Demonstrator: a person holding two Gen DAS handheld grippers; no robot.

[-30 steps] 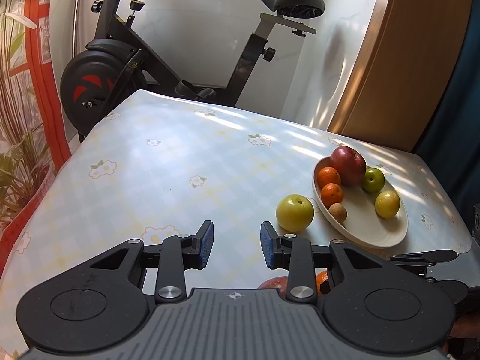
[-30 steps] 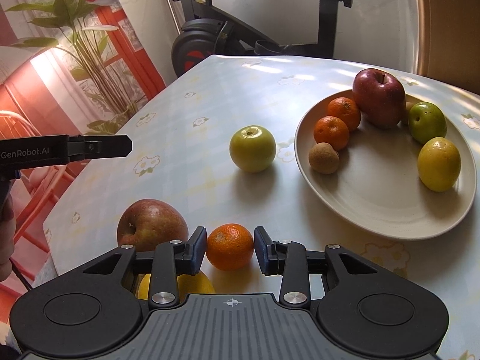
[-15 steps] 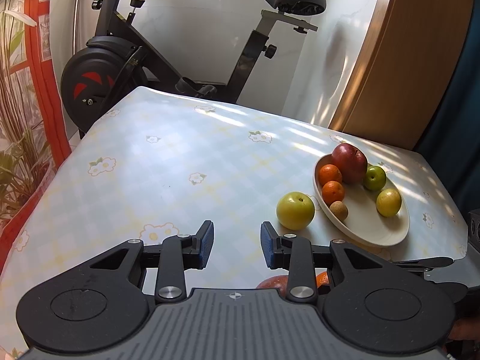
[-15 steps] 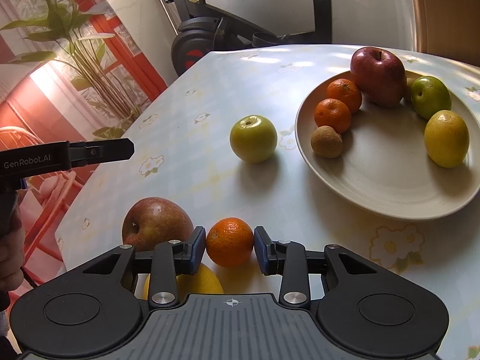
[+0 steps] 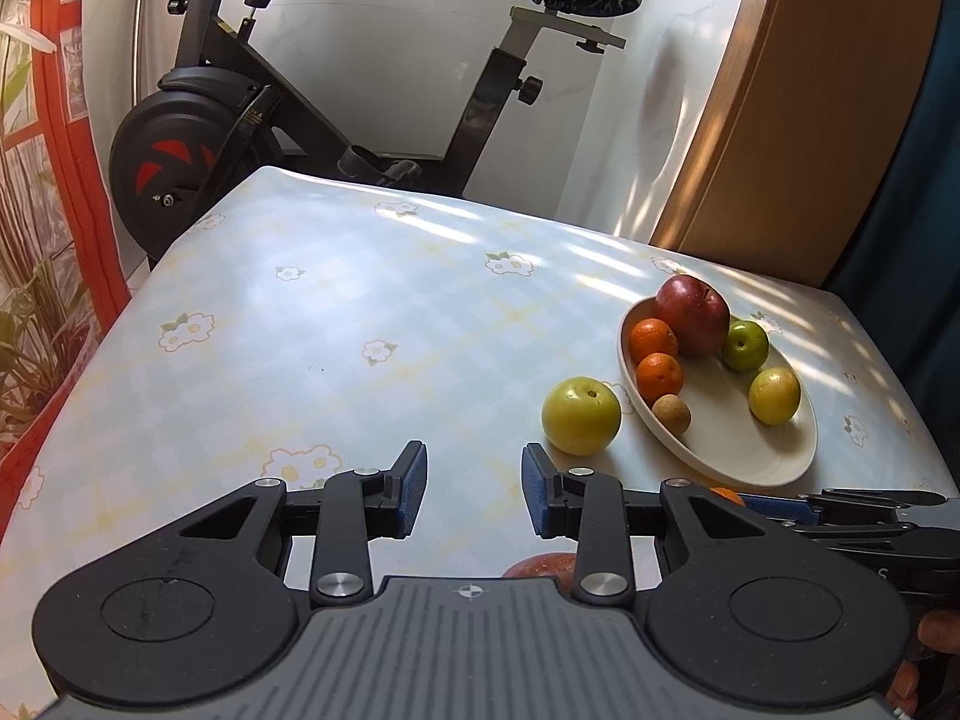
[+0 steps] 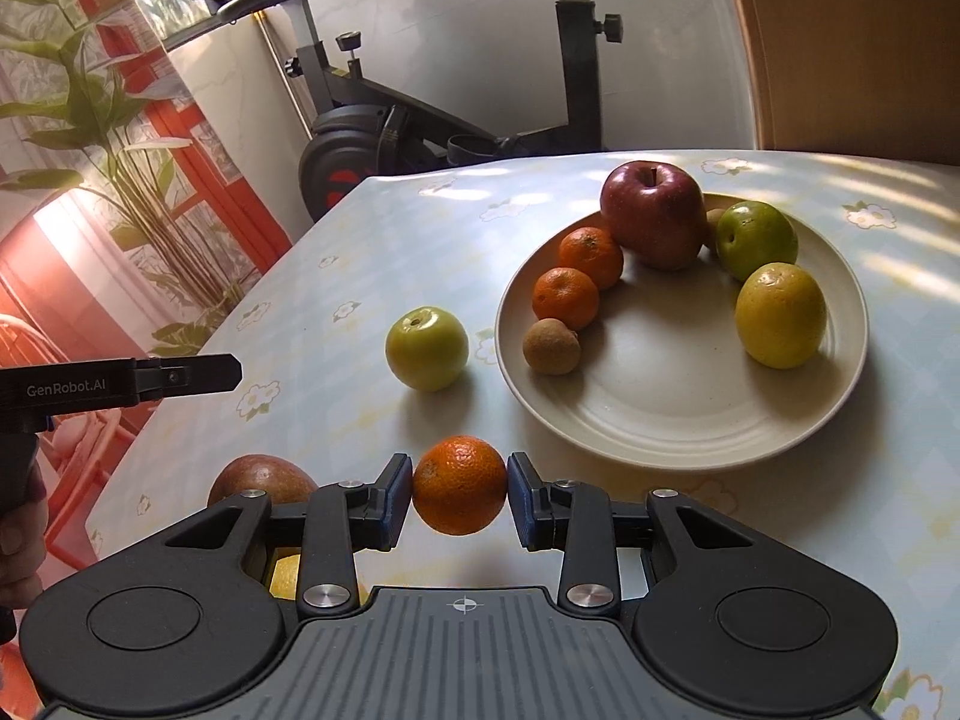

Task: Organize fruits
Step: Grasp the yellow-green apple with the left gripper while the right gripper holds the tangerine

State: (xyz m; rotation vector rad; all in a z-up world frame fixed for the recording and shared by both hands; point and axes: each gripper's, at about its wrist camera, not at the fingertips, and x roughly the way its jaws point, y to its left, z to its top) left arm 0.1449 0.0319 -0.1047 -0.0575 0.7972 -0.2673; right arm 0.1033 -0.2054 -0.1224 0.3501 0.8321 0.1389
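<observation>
Right gripper (image 6: 459, 501) clamps mandarin (image 6: 459, 485) between both pads, plate (image 6: 672, 420) ahead-right. Left gripper (image 5: 474, 495) slightly parted, holding nothing, green apple (image 5: 581, 416) ahead-right.

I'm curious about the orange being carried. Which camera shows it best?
The right wrist view: the orange sits whole, pinched between the right tool's pads. The left wrist view shows only a sliver of it behind the left tool's frame.

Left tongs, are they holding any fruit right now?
No, the left tongs have only bare tablecloth between their pads.
</observation>
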